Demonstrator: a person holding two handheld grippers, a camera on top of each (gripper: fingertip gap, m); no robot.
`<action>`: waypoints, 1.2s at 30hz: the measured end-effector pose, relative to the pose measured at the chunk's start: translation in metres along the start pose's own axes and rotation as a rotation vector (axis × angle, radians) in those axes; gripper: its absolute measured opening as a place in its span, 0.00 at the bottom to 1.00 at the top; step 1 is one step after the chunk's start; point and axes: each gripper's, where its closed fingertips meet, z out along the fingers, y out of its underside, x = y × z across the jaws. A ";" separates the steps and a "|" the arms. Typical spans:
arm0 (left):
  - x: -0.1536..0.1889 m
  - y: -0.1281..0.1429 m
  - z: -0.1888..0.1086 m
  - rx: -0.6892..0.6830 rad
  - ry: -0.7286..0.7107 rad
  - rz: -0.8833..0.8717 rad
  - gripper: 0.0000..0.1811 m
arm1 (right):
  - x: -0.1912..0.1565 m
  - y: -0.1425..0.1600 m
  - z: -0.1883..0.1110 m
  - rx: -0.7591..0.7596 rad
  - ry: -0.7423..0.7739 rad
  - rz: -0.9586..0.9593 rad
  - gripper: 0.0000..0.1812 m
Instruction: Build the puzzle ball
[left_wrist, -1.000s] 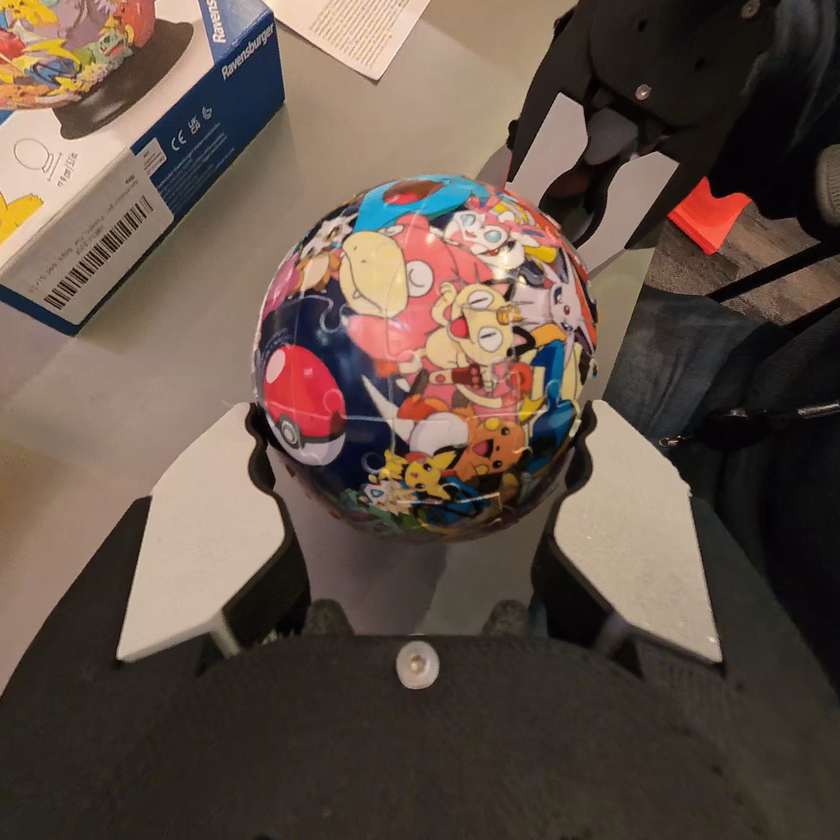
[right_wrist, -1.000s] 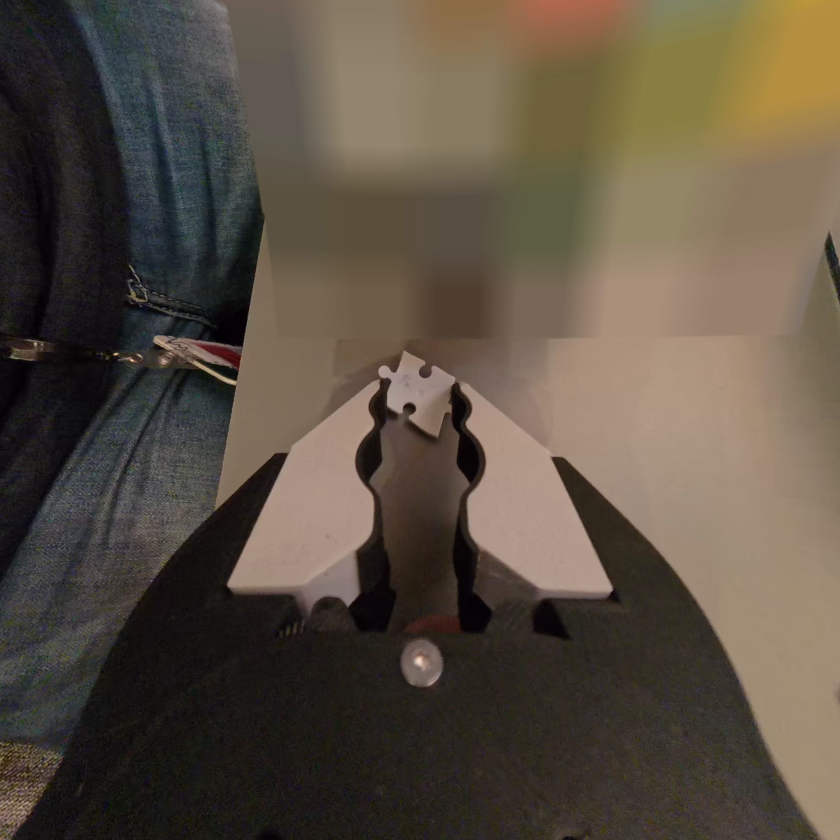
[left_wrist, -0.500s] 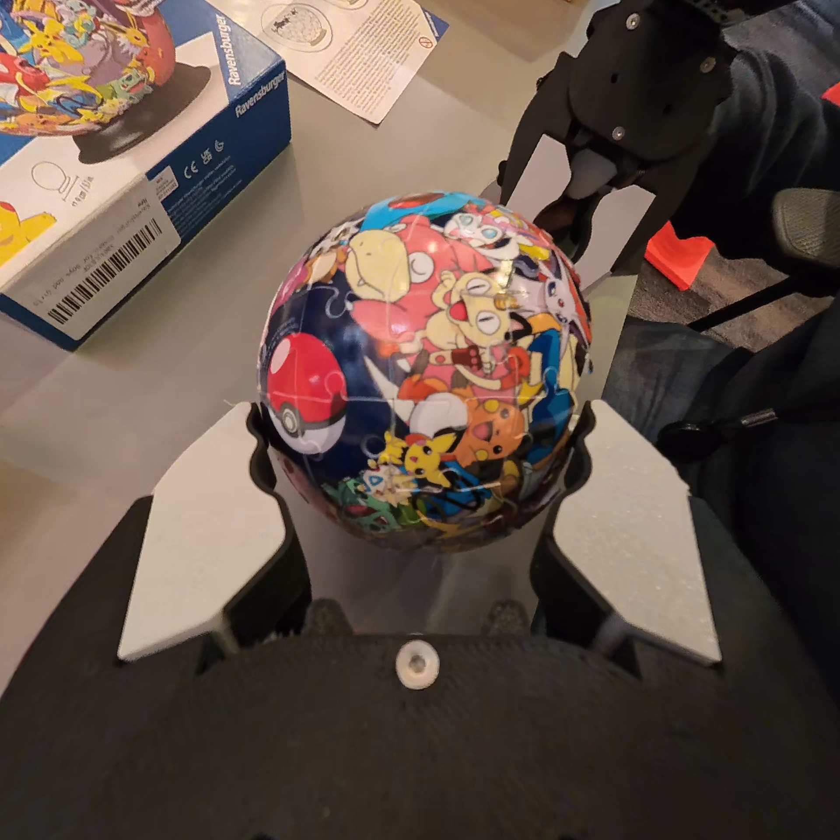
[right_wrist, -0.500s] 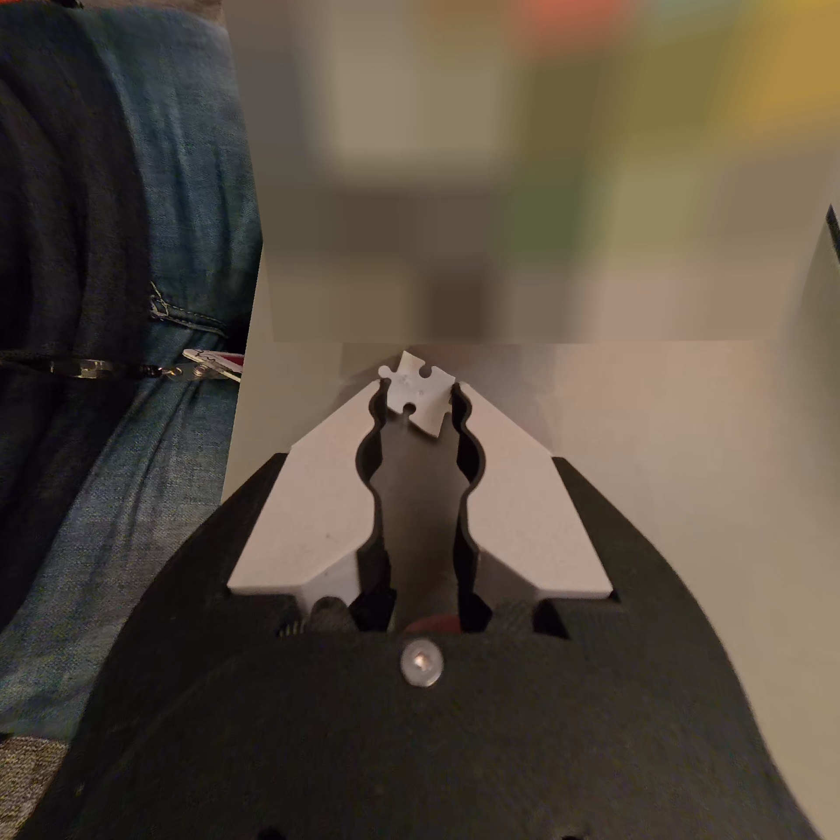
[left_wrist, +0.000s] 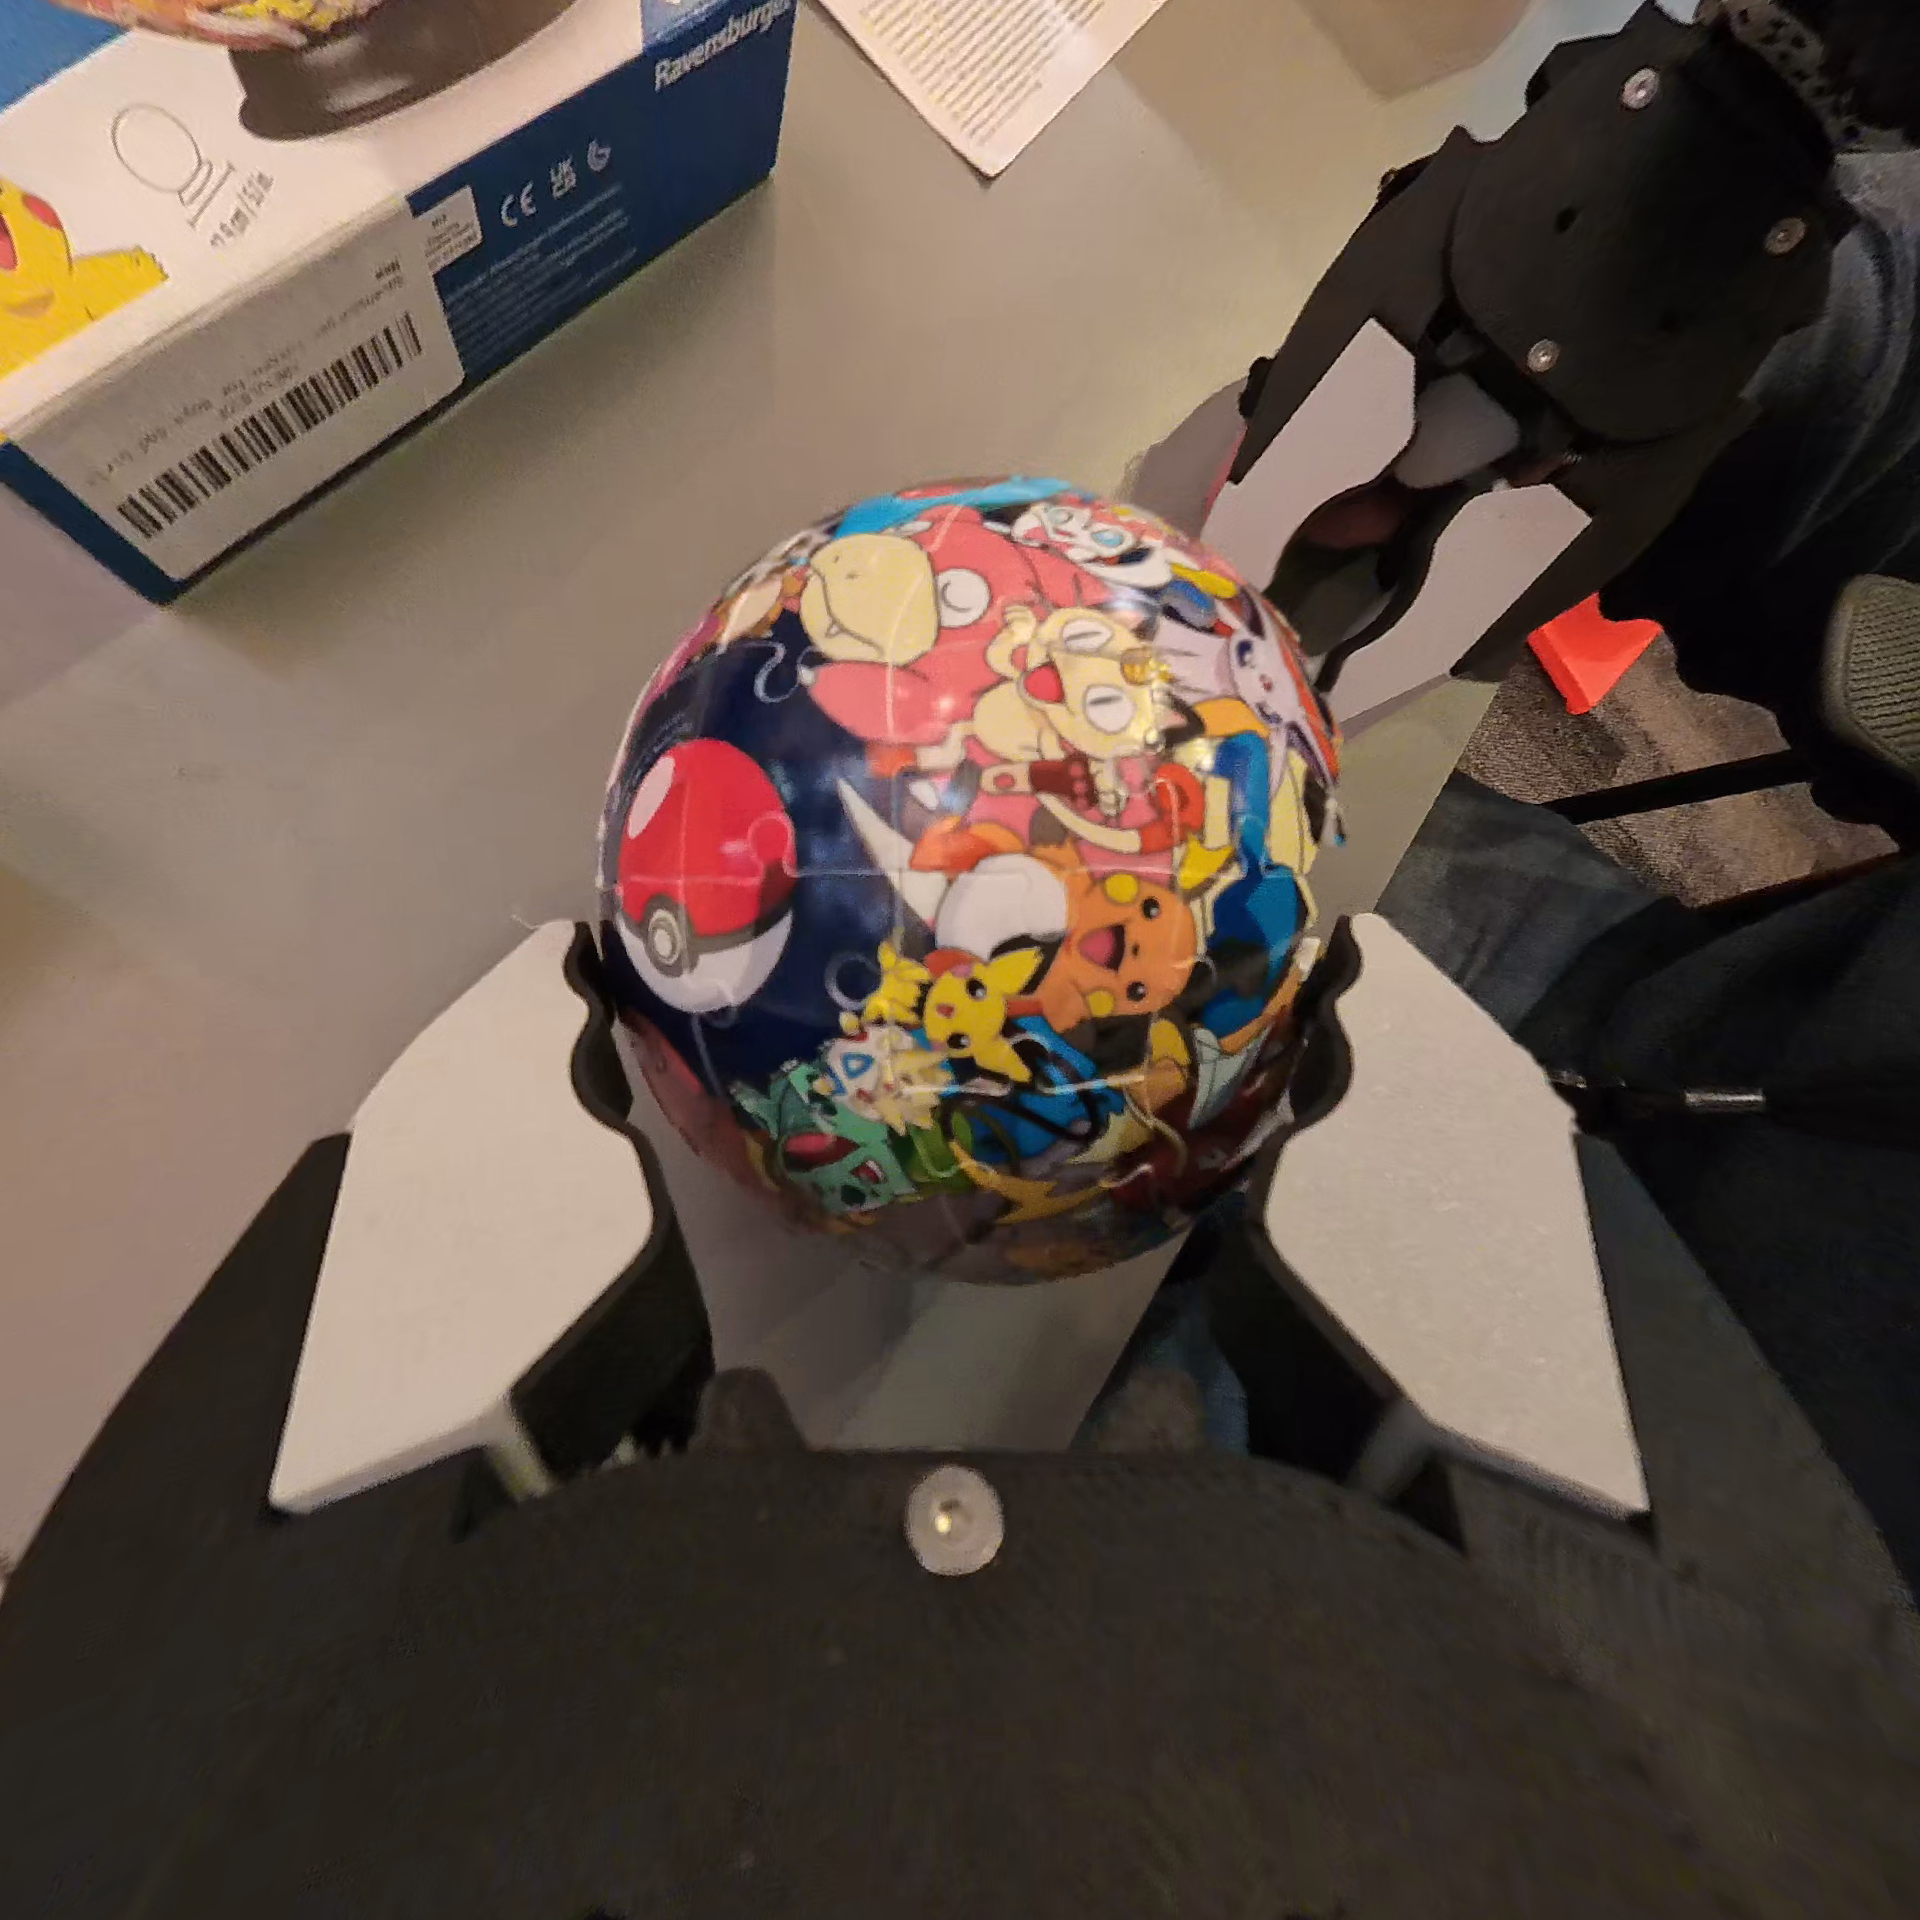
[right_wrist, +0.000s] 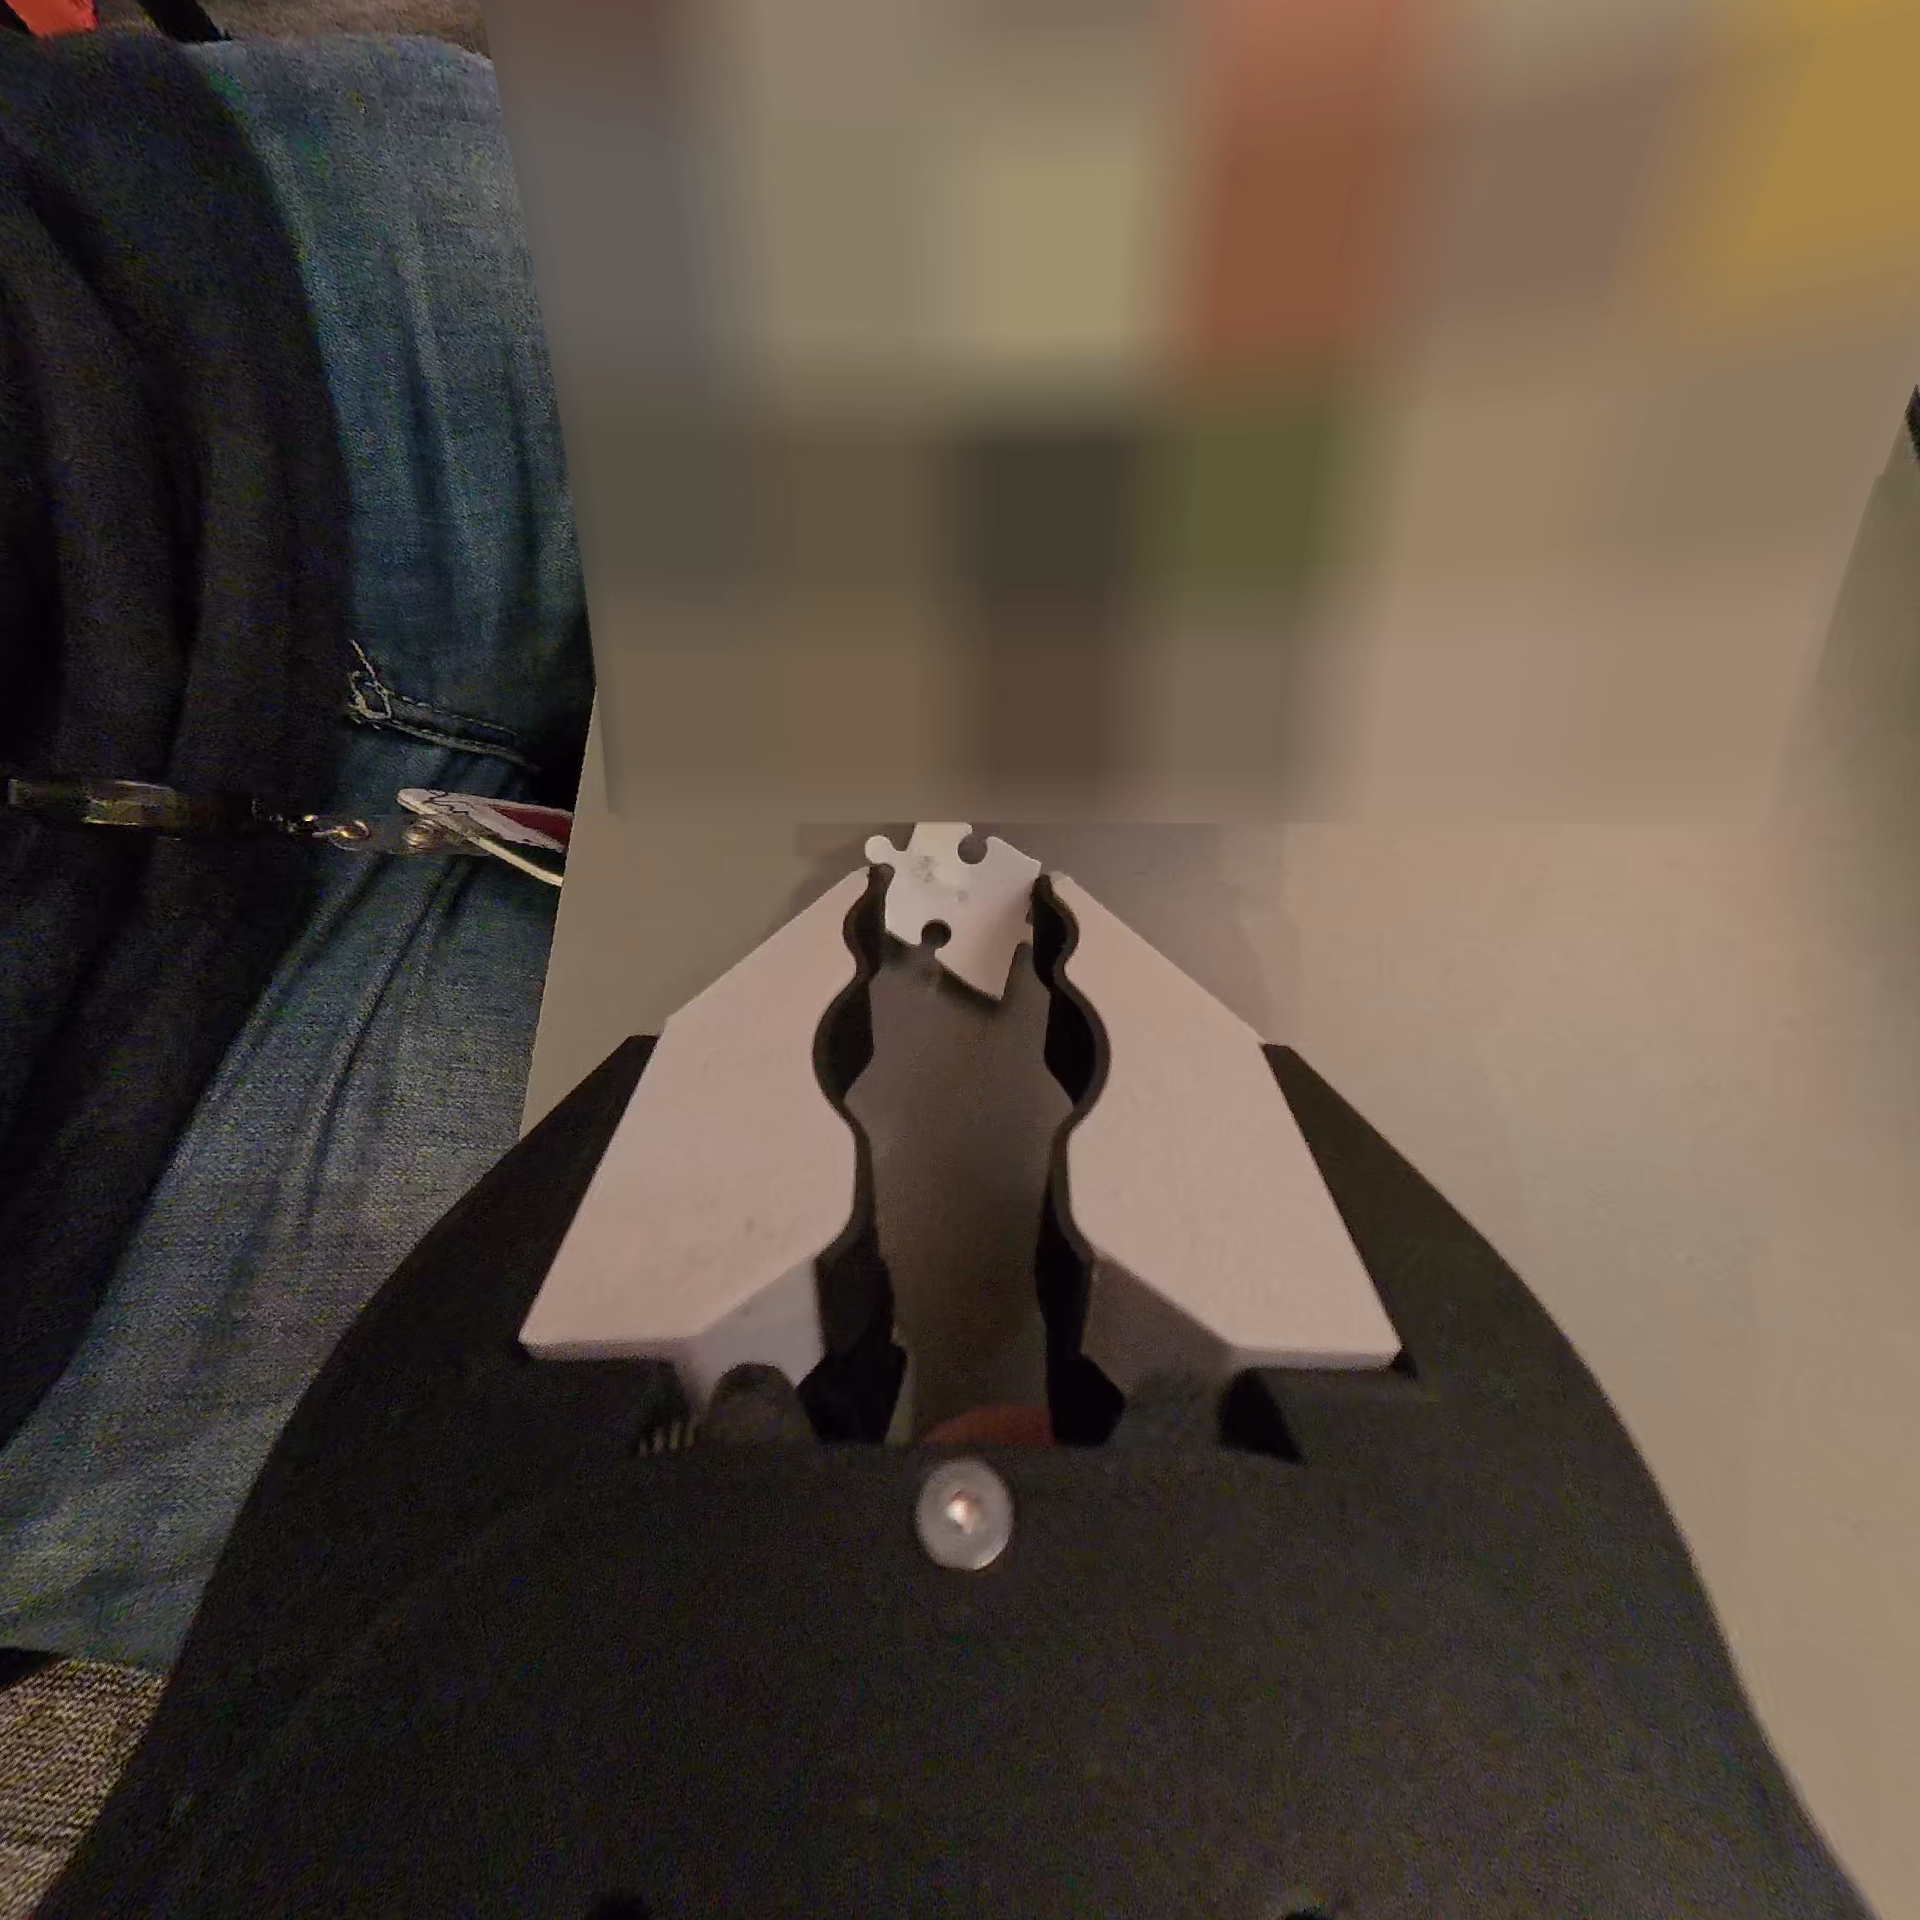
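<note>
Left wrist view has the round, glossy puzzle ball covered in bright cartoon characters (left_wrist: 966, 883) sitting right between the two white fingers of the left gripper (left_wrist: 961, 977). The jaws are spread wide and both black inner edges press against the ball's lower sides, so it's clamped on the ball. The ball hangs just over the near edge of the grey table (left_wrist: 416, 810); whether it rests on the surface or is lifted off, I can't tell. Off to the back left on the table is a blue and white cardboard puzzle box with a barcode label (left_wrist: 312, 260), and a printed white paper sheet (left_wrist: 997, 62) lies behind the ball, well apart from it. Just past the ball on the far right you can see the right gripper (left_wrist: 1340, 623), its black body tilted down toward the ball's back side; its tips are hidden behind the ball there. In the right wrist view, the right gripper (right_wrist: 956, 914) has its jaws nearly together and pinches a small white jigsaw piece (right_wrist: 951, 894), blank side facing the camera, right at the fingertips. A person's blue denim leg (right_wrist: 312, 623) fills the left of that view, and the top is blurred out.
</note>
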 end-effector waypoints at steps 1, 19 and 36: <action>-0.001 0.000 -0.001 -0.007 -0.014 -0.004 0.69 | 0.000 0.000 0.000 0.002 -0.001 -0.001 0.14; -0.001 -0.002 -0.005 0.005 -0.047 -0.019 0.69 | -0.001 0.000 0.000 0.004 0.006 -0.012 0.15; -0.002 -0.005 -0.003 -0.014 -0.032 -0.029 0.68 | 0.045 -0.039 0.003 0.149 0.171 0.148 0.33</action>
